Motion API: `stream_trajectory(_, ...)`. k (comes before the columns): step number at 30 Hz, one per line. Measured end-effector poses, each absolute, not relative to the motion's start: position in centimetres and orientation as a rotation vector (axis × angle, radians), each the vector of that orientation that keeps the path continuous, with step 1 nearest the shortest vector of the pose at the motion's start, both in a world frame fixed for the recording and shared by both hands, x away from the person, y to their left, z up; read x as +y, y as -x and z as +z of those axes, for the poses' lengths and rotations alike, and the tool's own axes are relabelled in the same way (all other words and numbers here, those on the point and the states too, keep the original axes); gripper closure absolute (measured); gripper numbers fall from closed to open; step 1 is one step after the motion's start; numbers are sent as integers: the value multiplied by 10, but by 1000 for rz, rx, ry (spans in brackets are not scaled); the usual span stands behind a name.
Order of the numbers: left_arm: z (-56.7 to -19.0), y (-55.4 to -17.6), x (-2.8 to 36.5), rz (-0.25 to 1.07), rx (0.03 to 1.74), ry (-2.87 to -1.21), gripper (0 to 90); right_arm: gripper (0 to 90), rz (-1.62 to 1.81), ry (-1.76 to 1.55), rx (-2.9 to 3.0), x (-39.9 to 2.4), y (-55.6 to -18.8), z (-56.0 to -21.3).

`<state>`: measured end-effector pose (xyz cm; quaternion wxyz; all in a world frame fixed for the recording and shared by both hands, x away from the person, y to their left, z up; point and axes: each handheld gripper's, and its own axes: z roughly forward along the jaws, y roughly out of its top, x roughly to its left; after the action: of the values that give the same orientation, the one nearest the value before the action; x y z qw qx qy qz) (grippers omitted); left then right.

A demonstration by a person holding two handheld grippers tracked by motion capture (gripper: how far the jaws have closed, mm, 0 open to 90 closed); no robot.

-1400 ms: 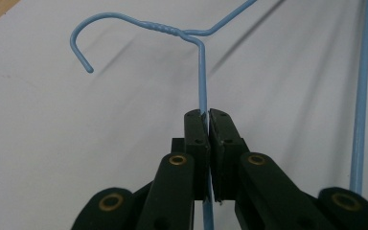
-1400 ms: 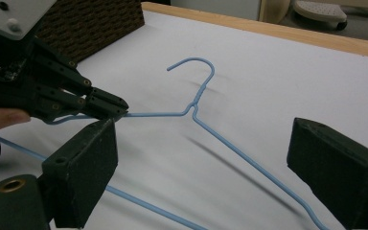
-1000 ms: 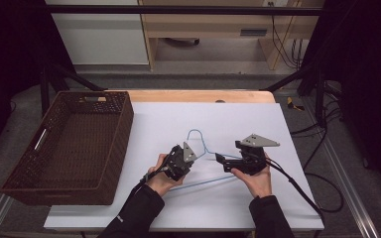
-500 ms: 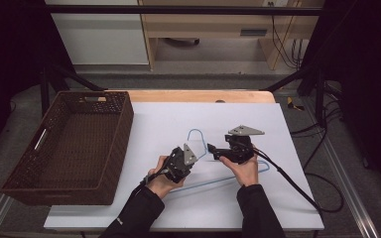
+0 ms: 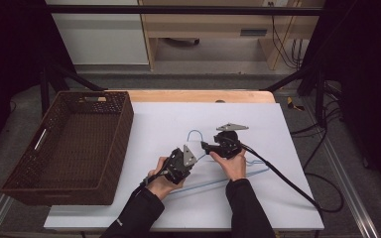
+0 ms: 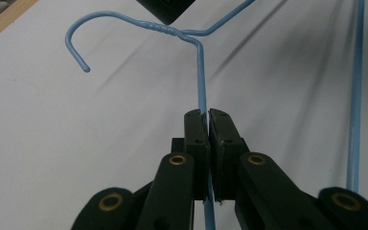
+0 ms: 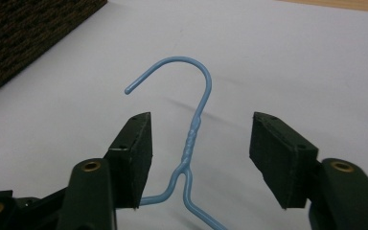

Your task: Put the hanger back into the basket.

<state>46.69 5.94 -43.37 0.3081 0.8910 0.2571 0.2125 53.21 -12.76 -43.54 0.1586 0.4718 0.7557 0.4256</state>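
A blue wire hanger lies on the white table, hook pointing away from me. My left gripper is shut on one slanted arm of the hanger, the wire pinched between its pads. My right gripper points left at the hanger's neck. In the right gripper view its jaws stand on either side of the twisted neck, apart from it. They have just been closing. The right gripper is open.
A dark brown wicker basket stands on the table's left side, and its wall shows at the upper left of the right gripper view. Cables trail off the table's right edge. A wooden shelf stands beyond the table.
My right gripper has moved left and slightly down to the hanger's neck, and its jaws have narrowed around it. The left gripper and the hanger have stayed put.
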Motion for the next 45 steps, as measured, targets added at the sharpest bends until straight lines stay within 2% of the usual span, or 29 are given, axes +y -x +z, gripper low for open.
stream_trajectory(15, -438, -466, 57, 557, 686, -2353, 870, 587, 1144, -1393, 2201, -116, -542, -457)
stream_trajectory(24, -440, -465, 57, 530, 672, -2360, 869, 787, 1141, -1438, 2221, -112, -544, -461)
stream_trajectory(33, -443, -464, 56, 515, 675, -2360, 863, 826, 1165, -1495, 2196, -113, -543, -458)
stream_trajectory(35, -446, -466, 55, 483, 669, -2361, 850, 846, 1190, -1511, 2191, -112, -542, -456)
stream_trajectory(38, -449, -467, 53, 505, 684, -2375, 801, 859, 1231, -1493, 2187, -111, -539, -453)
stream_trajectory(42, -448, -473, 56, 471, 731, -2347, 693, 860, 1213, -1487, 2184, -112, -537, -452)
stream_trajectory(45, -448, -477, 57, 412, 750, -2337, 649, 860, 1217, -1478, 2180, -112, -536, -451)
